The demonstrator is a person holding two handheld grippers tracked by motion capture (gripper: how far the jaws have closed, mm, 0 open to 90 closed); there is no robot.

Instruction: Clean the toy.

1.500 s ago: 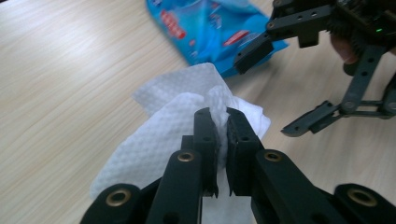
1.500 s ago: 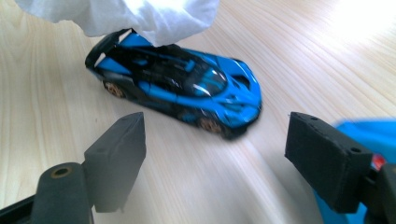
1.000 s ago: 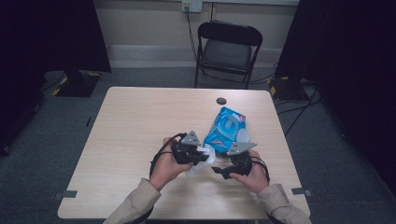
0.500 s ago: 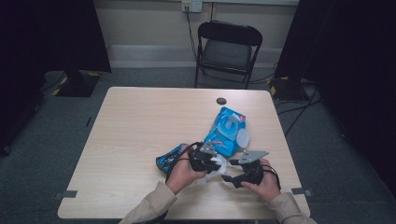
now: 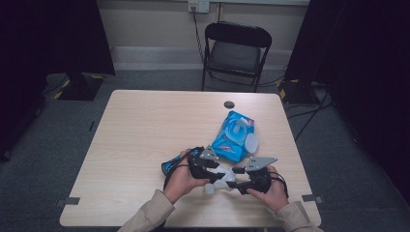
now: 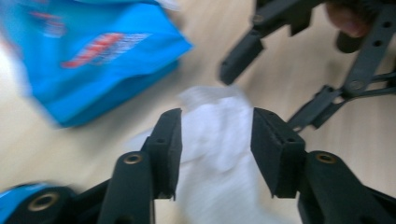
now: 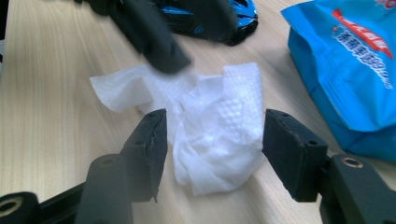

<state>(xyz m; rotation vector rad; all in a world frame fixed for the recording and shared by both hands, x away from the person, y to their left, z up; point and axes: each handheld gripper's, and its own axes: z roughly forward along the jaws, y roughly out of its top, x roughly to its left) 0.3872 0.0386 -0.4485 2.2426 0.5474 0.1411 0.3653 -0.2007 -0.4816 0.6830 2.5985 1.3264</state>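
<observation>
A crumpled white wipe lies on the table between my two grippers. My left gripper points right at it. Its jaws have just been opening and stand apart on either side of the wipe without pressing it. My right gripper points left. Its jaws have just been closing, and the wipe sits between them with a gap on each side. A blue wipe pack lies just beyond the grippers.
A blue toy car rests by my left hand, and in the right gripper view the toy car sits past the wipe. A small black disc lies near the far edge. A folding chair stands behind the table.
My left hand has shifted right and both hands have come slightly toward the near edge. The blue toy car, covered a second ago, now shows left of my left hand.
</observation>
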